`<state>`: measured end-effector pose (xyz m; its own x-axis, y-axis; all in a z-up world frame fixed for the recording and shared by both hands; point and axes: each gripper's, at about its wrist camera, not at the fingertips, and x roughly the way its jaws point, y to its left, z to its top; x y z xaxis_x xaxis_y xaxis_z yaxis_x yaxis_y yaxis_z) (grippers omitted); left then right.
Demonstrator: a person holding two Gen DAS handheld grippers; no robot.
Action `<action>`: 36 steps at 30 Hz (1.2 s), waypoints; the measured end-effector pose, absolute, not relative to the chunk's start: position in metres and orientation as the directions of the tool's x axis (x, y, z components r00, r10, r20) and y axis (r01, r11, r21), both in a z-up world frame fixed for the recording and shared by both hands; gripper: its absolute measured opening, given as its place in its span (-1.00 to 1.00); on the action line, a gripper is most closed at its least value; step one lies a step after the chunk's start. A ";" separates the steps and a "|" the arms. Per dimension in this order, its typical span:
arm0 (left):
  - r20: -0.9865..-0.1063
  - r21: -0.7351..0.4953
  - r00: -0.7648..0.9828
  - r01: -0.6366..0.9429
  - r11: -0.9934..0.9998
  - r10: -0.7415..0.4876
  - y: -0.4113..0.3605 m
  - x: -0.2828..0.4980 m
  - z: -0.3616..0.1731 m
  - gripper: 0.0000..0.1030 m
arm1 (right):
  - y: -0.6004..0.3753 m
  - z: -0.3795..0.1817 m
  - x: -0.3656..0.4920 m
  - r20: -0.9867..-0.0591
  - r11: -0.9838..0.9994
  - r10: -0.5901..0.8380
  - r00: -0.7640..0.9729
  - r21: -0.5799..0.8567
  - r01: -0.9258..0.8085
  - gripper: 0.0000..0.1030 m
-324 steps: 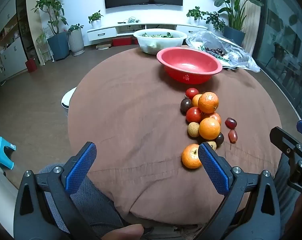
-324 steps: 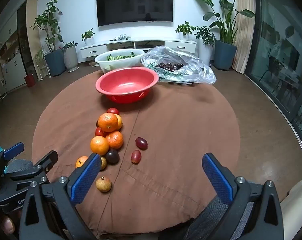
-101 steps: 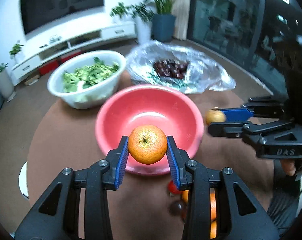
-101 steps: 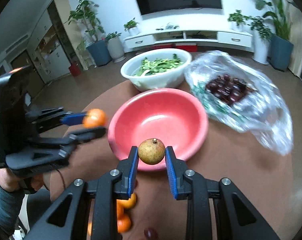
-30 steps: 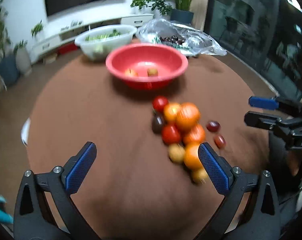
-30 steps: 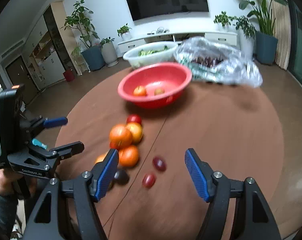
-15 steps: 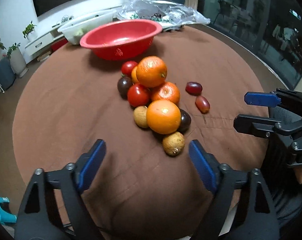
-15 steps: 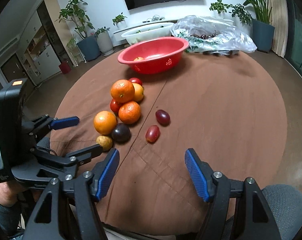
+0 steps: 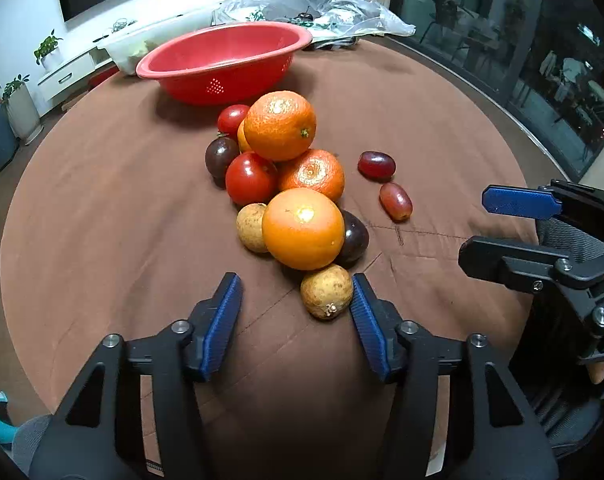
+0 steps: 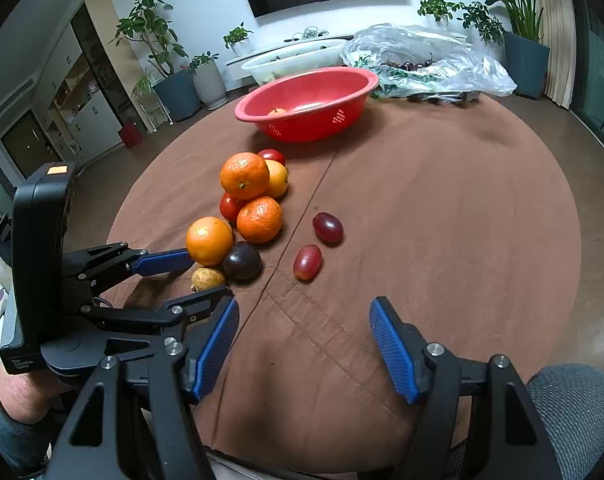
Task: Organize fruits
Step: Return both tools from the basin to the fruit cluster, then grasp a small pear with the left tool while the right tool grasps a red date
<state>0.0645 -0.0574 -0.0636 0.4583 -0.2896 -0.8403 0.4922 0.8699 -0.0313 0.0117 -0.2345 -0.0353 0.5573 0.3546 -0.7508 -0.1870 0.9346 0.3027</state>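
Note:
A pile of fruit lies on the brown round table (image 9: 102,208): oranges (image 9: 303,229), tomatoes (image 9: 250,178), dark plums (image 9: 353,236), tan round fruits (image 9: 326,291) and two red grapes (image 9: 395,201). My left gripper (image 9: 296,312) is open, with the nearest tan fruit beside its right finger (image 9: 363,312); it also shows in the right wrist view (image 10: 182,276). My right gripper (image 10: 302,340) is open and empty, short of the grapes (image 10: 307,262). The red bowl (image 10: 313,114) at the far side holds an orange fruit (image 10: 277,111).
A white bowl of greens (image 10: 294,62) and a clear plastic bag of dark cherries (image 10: 425,64) lie behind the red bowl. The right gripper shows at the right edge of the left wrist view (image 9: 513,224). Potted plants and a TV stand are beyond the table.
Both grippers have come down closer to the fruit pile. My left gripper has narrowed and now straddles the nearest tan fruit. Earlier, an orange and a tan fruit went into the red bowl.

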 end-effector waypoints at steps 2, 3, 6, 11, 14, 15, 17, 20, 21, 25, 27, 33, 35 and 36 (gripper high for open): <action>-0.836 -0.052 0.451 0.499 0.865 -0.311 -0.057 0.067 -0.063 -0.16 | -0.235 -0.036 0.012 -0.752 0.935 0.354 0.555 0.304 -0.185 0.39; -0.836 -0.058 0.449 0.501 0.864 -0.316 -0.057 0.067 -0.062 -0.23 | -0.234 -0.036 0.013 -0.753 0.935 0.354 0.554 0.304 -0.184 0.39; -0.833 -0.068 0.443 0.511 0.857 -0.331 -0.058 0.065 -0.061 -0.40 | -0.234 -0.037 0.013 -0.754 0.935 0.354 0.554 0.303 -0.185 0.39; -0.830 -0.091 0.432 0.518 0.850 -0.352 -0.055 0.060 -0.062 -0.52 | -0.233 -0.039 0.014 -0.757 0.936 0.351 0.551 0.300 -0.184 0.38; -0.827 -0.106 0.429 0.516 0.850 -0.363 -0.051 0.057 -0.061 -0.52 | -0.230 -0.041 0.015 -0.760 0.936 0.350 0.547 0.298 -0.185 0.37; -0.826 -0.110 0.428 0.516 0.850 -0.367 -0.050 0.056 -0.062 -0.53 | -0.228 -0.041 0.015 -0.761 0.936 0.351 0.546 0.299 -0.186 0.37; -0.824 -0.118 0.427 0.514 0.849 -0.373 -0.047 0.054 -0.061 -0.54 | -0.226 -0.042 0.016 -0.762 0.935 0.355 0.542 0.299 -0.191 0.36; -0.819 -0.131 0.426 0.512 0.849 -0.384 -0.043 0.051 -0.061 -0.54 | -0.222 -0.044 0.017 -0.762 0.933 0.361 0.538 0.302 -0.198 0.35; -0.818 -0.133 0.426 0.512 0.849 -0.386 -0.042 0.050 -0.060 -0.54 | -0.222 -0.044 0.018 -0.762 0.932 0.361 0.537 0.301 -0.200 0.35; -0.810 -0.145 0.433 0.507 0.850 -0.396 -0.036 0.045 -0.059 -0.54 | -0.221 -0.046 0.020 -0.768 0.935 0.354 0.534 0.297 -0.192 0.33; -0.807 -0.149 0.435 0.505 0.850 -0.399 -0.033 0.043 -0.058 -0.54 | -0.222 -0.047 0.022 -0.769 0.937 0.348 0.537 0.294 -0.187 0.31; -0.805 -0.162 0.436 0.493 0.855 -0.404 -0.025 0.035 -0.060 -0.54 | -0.221 -0.048 0.036 -0.780 0.952 0.305 0.546 0.260 -0.161 0.06; -0.802 -0.166 0.440 0.487 0.857 -0.405 -0.023 0.033 -0.060 -0.54 | -0.219 -0.049 0.042 -0.783 0.954 0.298 0.546 0.252 -0.160 0.00; -0.801 -0.166 0.442 0.485 0.858 -0.405 -0.022 0.033 -0.059 -0.54 | -0.218 -0.050 0.045 -0.787 0.955 0.295 0.542 0.248 -0.160 -0.04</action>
